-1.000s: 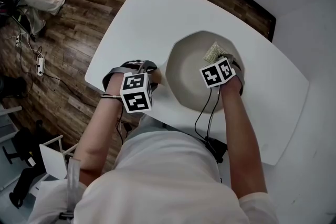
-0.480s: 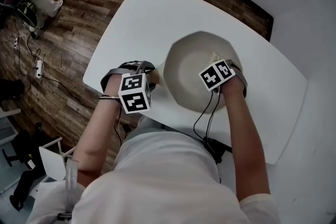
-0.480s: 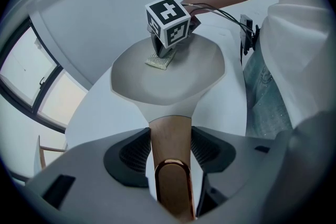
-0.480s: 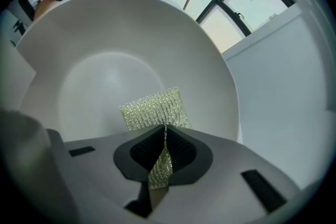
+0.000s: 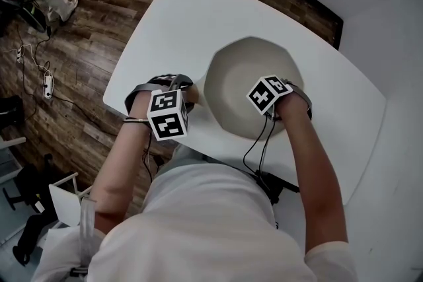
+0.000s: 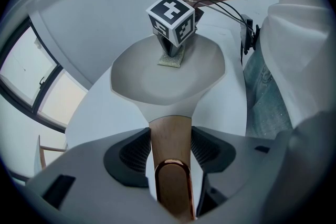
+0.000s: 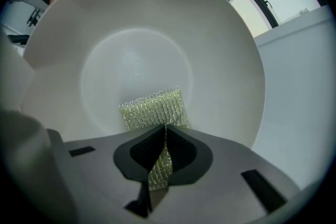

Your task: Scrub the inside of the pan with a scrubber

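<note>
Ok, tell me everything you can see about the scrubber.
The scrubber is a small, flat, rectangular pad of yellow-green, glittery woven mesh. The right gripper is shut on its near edge, so a pinched fold runs back between the fingers while the rest fans out flat. It rests against the inside of the white pan, at the near edge of the flat bottom. Nothing else touches it.

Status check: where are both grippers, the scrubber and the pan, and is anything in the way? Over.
Left gripper shut on the pan handle. Right gripper shut on the scrubber, which lies against the floor of the pan. Nothing else inside it.
</note>
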The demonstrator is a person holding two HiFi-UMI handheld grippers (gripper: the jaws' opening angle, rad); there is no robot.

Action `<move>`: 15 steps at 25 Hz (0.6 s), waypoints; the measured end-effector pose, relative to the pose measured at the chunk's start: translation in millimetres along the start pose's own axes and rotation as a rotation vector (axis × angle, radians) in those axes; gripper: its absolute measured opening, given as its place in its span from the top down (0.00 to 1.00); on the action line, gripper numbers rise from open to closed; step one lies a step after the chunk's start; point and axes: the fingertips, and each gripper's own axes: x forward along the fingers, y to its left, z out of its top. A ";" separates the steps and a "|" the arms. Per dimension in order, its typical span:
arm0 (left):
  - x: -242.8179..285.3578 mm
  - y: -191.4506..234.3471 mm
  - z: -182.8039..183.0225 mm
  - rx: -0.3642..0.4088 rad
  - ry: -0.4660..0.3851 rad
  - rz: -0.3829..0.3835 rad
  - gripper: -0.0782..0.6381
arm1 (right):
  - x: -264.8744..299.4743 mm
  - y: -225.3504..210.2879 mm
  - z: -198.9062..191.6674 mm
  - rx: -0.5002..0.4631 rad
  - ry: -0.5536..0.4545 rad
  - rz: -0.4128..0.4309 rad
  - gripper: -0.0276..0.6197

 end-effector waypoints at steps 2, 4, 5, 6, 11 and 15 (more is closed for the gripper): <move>0.5 0.0 -0.1 -0.001 0.001 0.000 0.56 | 0.4 6.1 -2.9 -0.010 0.018 0.028 0.91; 1.3 0.1 -0.2 0.000 0.004 0.001 0.56 | 1.3 13.2 -5.8 -0.020 0.036 0.063 0.91; 1.5 0.1 -0.1 0.001 0.006 0.001 0.56 | 1.4 17.3 -7.4 -0.023 0.046 0.084 0.91; 1.5 0.1 0.2 0.003 0.007 0.001 0.56 | 1.2 21.4 -9.2 -0.026 0.056 0.105 0.91; 1.5 2.6 2.4 0.005 0.011 0.001 0.56 | -1.4 34.1 -14.3 -0.030 0.084 0.183 0.91; 2.0 2.9 2.6 0.006 0.010 0.004 0.56 | -3.2 44.7 -16.4 -0.021 0.081 0.234 0.91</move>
